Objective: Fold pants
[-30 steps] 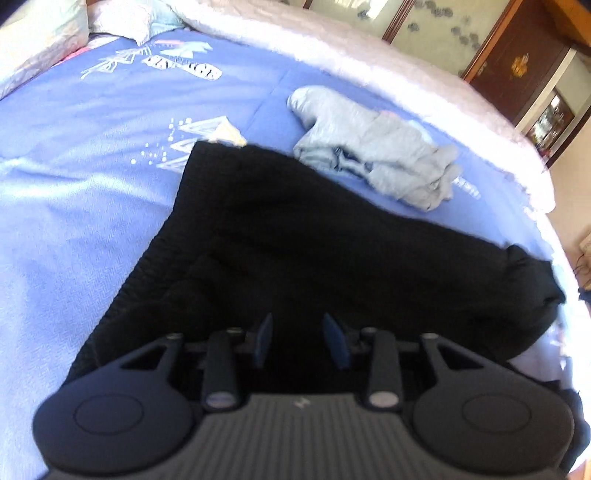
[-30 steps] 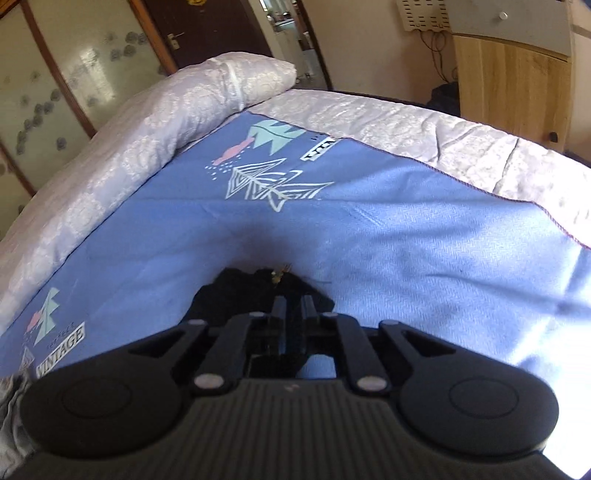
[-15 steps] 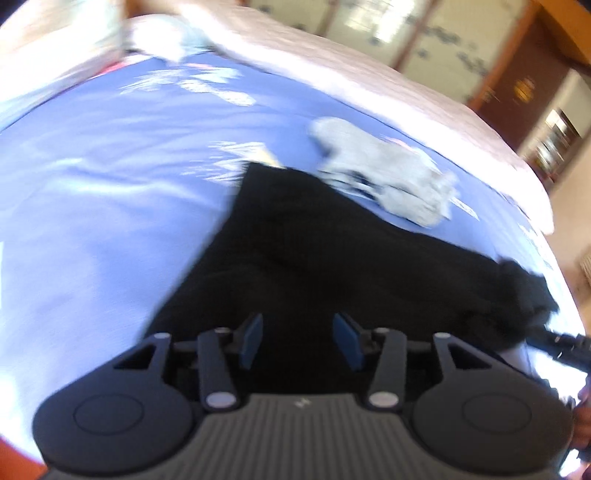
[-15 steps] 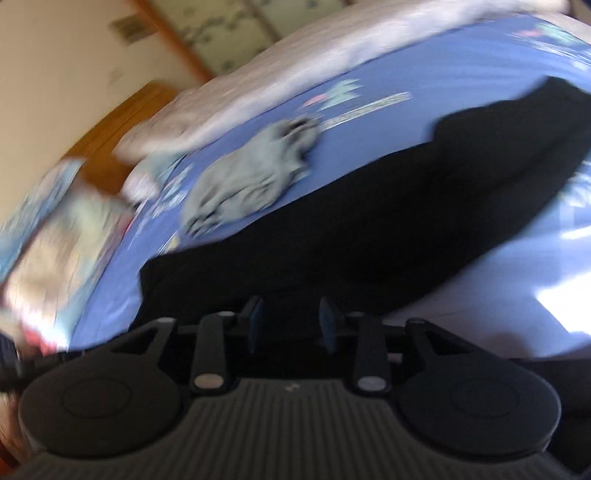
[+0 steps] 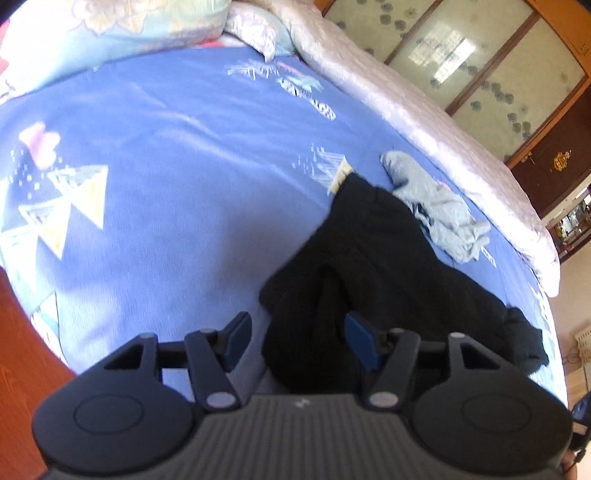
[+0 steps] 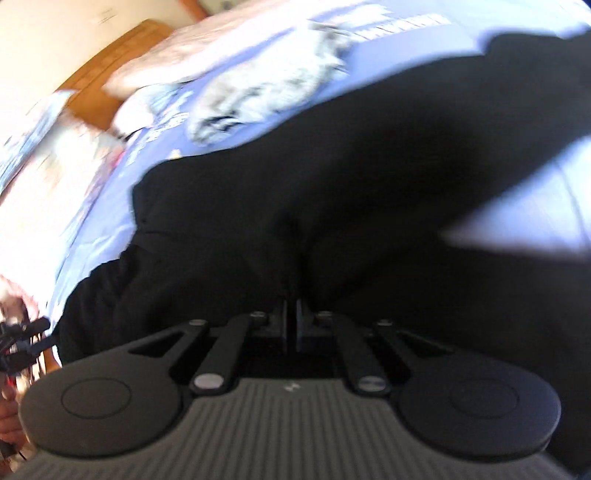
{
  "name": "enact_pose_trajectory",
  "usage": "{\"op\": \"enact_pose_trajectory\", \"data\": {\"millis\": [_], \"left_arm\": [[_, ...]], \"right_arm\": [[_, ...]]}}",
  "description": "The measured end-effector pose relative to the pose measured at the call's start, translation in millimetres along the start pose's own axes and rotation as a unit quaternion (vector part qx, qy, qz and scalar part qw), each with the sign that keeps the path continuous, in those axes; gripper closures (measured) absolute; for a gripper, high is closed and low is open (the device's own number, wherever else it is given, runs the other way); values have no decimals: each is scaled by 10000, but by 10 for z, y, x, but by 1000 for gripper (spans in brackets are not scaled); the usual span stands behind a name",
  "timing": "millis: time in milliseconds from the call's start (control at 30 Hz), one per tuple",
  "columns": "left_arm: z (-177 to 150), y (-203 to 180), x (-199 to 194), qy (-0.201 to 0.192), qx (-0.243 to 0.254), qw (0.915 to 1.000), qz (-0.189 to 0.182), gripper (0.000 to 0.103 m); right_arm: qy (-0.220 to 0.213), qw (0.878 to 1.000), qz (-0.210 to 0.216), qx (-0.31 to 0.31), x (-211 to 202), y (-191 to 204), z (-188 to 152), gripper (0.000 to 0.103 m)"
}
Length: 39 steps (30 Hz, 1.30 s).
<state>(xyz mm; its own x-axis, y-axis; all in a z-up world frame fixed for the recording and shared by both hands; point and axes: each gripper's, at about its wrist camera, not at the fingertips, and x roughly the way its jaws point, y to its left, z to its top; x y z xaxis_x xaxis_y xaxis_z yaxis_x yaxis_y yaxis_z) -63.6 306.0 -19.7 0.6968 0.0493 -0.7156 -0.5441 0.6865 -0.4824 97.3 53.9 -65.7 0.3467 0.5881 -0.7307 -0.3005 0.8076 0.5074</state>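
The black pants [image 5: 388,266] lie in a long strip on the blue sheet [image 5: 184,184], running from near the middle of the bed toward its right edge in the left wrist view; one end is bunched up just in front of the left gripper [image 5: 297,338], the far end droops at the right edge of the bed; a fold line runs down the bunched part. The left gripper's jaws stand apart and have just been opening; the bunched cloth sits between them, nearer the right pad, and neither pad presses on it as far as the view shows. The right gripper [image 6: 291,321] has its jaws nearly together, with only a thin slit left, after closing just now; black cloth fills the view straight ahead of the tips and puckers into a crease right at them, so they look clamped on a pinch of the pants [image 6: 332,184], though blur and darkness hide the contact itself. A grey garment [image 5: 436,210] lies crumpled just beside the pants, touching their far edge, toward the pale quilt [image 5: 424,129] that lines the far side of the bed; pillows [image 5: 110,33] sit at the far left corner. A hand [image 6: 9,417] shows at the left edge of the right wrist view.
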Motion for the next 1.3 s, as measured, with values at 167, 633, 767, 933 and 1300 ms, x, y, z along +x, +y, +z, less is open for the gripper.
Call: {"op": "enact_pose_trajectory", "data": {"millis": [167, 633, 767, 933, 1300], "left_arm": [[-199, -95, 59, 251, 92, 9994, -200, 23], [-276, -151, 453, 766, -701, 9944, -176, 27], [-240, -67, 481, 640, -1003, 9929, 61, 66], [-222, -158, 365, 690, -1074, 9918, -49, 88], [-850, -498, 340, 1390, -625, 9873, -447, 84]], "right_arm": [[-1400, 9862, 131, 877, -1077, -474, -250, 55], [-2951, 8928, -749, 3319, -2325, -1965, -1350, 54], [-2809, 8974, -776, 3314, -2182, -2095, -1178, 55], [-3351, 8720, -905, 3452, -2608, -2236, -1252, 95], [-4837, 8196, -1917, 2399, -3648, -2077, -1555, 95]]}}
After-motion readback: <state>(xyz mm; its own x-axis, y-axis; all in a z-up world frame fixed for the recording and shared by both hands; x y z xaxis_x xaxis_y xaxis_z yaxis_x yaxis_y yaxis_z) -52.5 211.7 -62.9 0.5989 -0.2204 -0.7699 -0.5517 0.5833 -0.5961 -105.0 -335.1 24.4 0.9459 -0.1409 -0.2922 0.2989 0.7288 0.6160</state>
